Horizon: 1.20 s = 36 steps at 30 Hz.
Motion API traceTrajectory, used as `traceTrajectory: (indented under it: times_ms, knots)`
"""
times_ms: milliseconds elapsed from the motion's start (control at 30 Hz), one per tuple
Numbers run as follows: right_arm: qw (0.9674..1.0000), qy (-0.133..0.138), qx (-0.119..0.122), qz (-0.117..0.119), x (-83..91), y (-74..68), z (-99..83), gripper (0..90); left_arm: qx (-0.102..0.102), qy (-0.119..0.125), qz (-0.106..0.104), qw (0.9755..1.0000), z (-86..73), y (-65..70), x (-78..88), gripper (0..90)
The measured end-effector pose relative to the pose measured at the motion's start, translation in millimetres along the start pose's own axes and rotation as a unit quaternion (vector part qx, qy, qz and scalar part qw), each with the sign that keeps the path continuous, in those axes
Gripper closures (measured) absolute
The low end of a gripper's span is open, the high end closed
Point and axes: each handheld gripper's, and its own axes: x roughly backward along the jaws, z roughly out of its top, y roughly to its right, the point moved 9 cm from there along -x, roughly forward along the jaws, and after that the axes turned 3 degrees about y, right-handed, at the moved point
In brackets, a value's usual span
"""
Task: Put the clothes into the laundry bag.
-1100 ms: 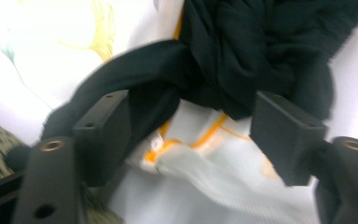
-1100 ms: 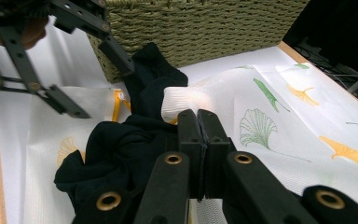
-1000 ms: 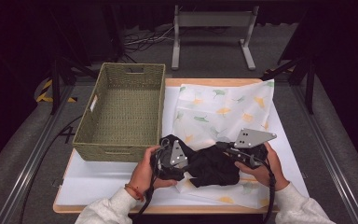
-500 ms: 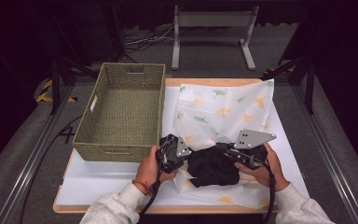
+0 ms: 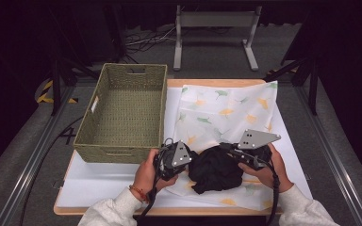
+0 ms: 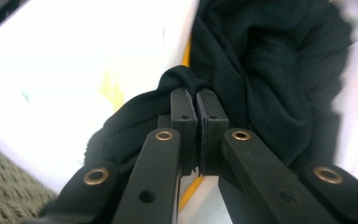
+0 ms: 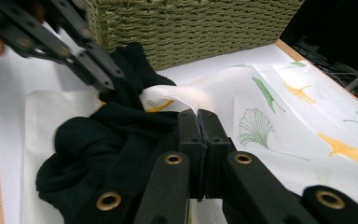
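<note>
Garment: the crumpled black cloth garment [image 5: 216, 169] lies bunched at the near edge of the table, on the white leaf-printed sheet [image 5: 226, 110], between your two hands.
Left gripper: your left gripper [image 6: 199, 105] has just been closing, and its jaws now stand pressed together on a fold of the black cloth at the bundle's left side, seen plainly in the left gripper view.
Right gripper: your right gripper [image 7: 199, 122] has its jaws pressed together at the bundle's right side; dark cloth lies under and around them, with the white sheet's raised edge just beyond the tips. From the high view [image 5: 247, 155] it seems to pinch the garment, though you cannot see the pinched fold itself.
Step in hand: by my reading, you have both ends gripped and are about to lift or spread the bundle.
Next move: raise both hands together and draw them apart, watching that the right jaws have not caught the sheet as well.
Basket: the rectangular olive woven basket [image 5: 122, 141] stands just left of the sheet, its front wall near your left hand; nothing lies inside it.
Table: the wooden table with white covering [image 5: 103, 181] bears the basket and the sheet.
</note>
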Motion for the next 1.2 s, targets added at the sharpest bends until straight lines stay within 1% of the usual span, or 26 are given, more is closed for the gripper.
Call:
traceTrajectory:
  times_ms: [33,67,100,133,233,300,333,367,400,467,500,533,633,700,733,833,867,933,1000,1033,1100,1133,1167,1200]
  knots:
    - [1.0000,0.000,0.000,0.000,0.0,0.0,0.0,89.9,0.000,0.000,0.000,1.0000,0.0,0.0,0.0,87.4]
    - [1.0000,-0.001,0.001,0.000,-0.2,-0.4,0.1,89.9,-0.006,0.006,-0.010,0.9999,4.0,6.2,1.0,87.4]
    - [1.0000,-0.001,0.002,0.001,-1.0,-1.0,0.3,89.9,-0.009,0.008,-0.013,0.9998,6.5,10.5,0.6,87.4]
    - [1.0000,-0.002,0.001,0.002,-1.6,-1.7,0.4,89.9,-0.018,0.011,-0.021,0.9996,9.5,16.3,-0.1,87.4]
    - [1.0000,-0.003,0.005,0.004,-3.1,-3.8,1.0,89.9,-0.032,0.013,-0.039,0.9986,15.3,29.8,-2.8,87.4]
    - [1.0000,-0.003,0.004,0.005,-3.5,-4.3,1.0,89.9,-0.033,0.015,-0.045,0.9983,17.2,33.5,-6.3,87.4]
    - [1.0000,-0.004,0.005,0.005,-3.7,-4.2,0.9,89.9,-0.026,0.012,-0.050,0.9983,16.8,35.7,-10.1,87.4]
    - [1.0000,-0.004,0.005,0.006,-4.0,-4.4,0.8,89.9,-0.024,0.010,-0.055,0.9982,16.4,36.7,-13.2,87.4]
    - [1.0000,-0.004,0.005,0.006,-4.0,-4.4,0.8,89.9,-0.024,0.010,-0.055,0.9982,16.4,36.7,-13.2,87.4]
    - [1.0000,-0.004,0.006,0.007,-4.3,-5.5,1.2,89.9,-0.018,0.001,-0.061,0.9980,14.0,40.3,-24.1,87.3]
    - [0.9999,-0.003,0.007,0.007,-4.4,-5.8,1.5,89.9,-0.019,-0.005,-0.063,0.9978,12.4,41.9,-28.5,87.3]
    - [0.9999,-0.003,0.007,0.006,-4.3,-6.1,1.7,89.9,-0.021,-0.011,-0.061,0.9979,10.4,42.3,-33.9,87.3]
    - [0.9999,-0.003,0.008,0.009,-4.5,-7.4,2.0,89.9,-0.011,-0.023,-0.053,0.9983,5.2,37.6,-46.6,87.3]
    - [0.9999,-0.003,0.009,0.010,-4.5,-8.0,2.1,89.9,-0.007,-0.026,-0.052,0.9983,3.6,36.0,-49.5,87.3]
    - [0.9999,-0.003,0.009,0.010,-4.2,-8.2,2.3,89.9,-0.003,-0.032,-0.045,0.9984,0.4,32.2,-54.6,87.2]
    - [0.9999,-0.001,0.009,0.011,-3.9,-8.3,2.9,89.9,-0.001,-0.038,-0.042,0.9984,-3.4,29.0,-59.2,87.3]
    - [0.9999,-0.001,0.009,0.011,-3.6,-8.4,3.0,89.9,0.000,-0.043,-0.038,0.9984,-6.2,26.4,-62.5,87.3]
    - [0.9999,0.000,0.008,0.012,-3.1,-9.1,3.4,89.9,0.010,-0.051,-0.031,0.9982,-11.2,21.4,-67.2,87.2]
    - [0.9999,0.000,0.009,0.012,-2.9,-9.0,3.6,89.9,0.014,-0.051,-0.031,0.9981,-12.6,19.8,-68.5,87.2]
    - [0.9999,0.001,0.008,0.012,-2.5,-9.2,3.9,89.9,0.017,-0.053,-0.028,0.9980,-14.7,16.8,-69.7,87.1]
    - [0.9999,0.002,0.007,0.011,-2.3,-9.0,3.9,89.9,0.027,-0.048,-0.036,0.9978,-15.1,15.2,-69.2,86.7]
    - [0.9999,0.002,0.007,0.011,-2.3,-9.0,3.9,89.9,0.027,-0.048,-0.036,0.9978,-15.1,15.2,-69.2,85.7]
    - [0.9999,0.001,0.007,0.011,-2.3,-8.4,3.7,89.9,0.038,-0.041,-0.038,0.9977,-14.6,13.2,-66.7,82.9]
    - [0.9999,0.001,0.007,0.011,-2.1,-8.2,3.7,89.9,0.038,-0.041,-0.038,0.9977,-14.6,13.2,-66.7,80.5]
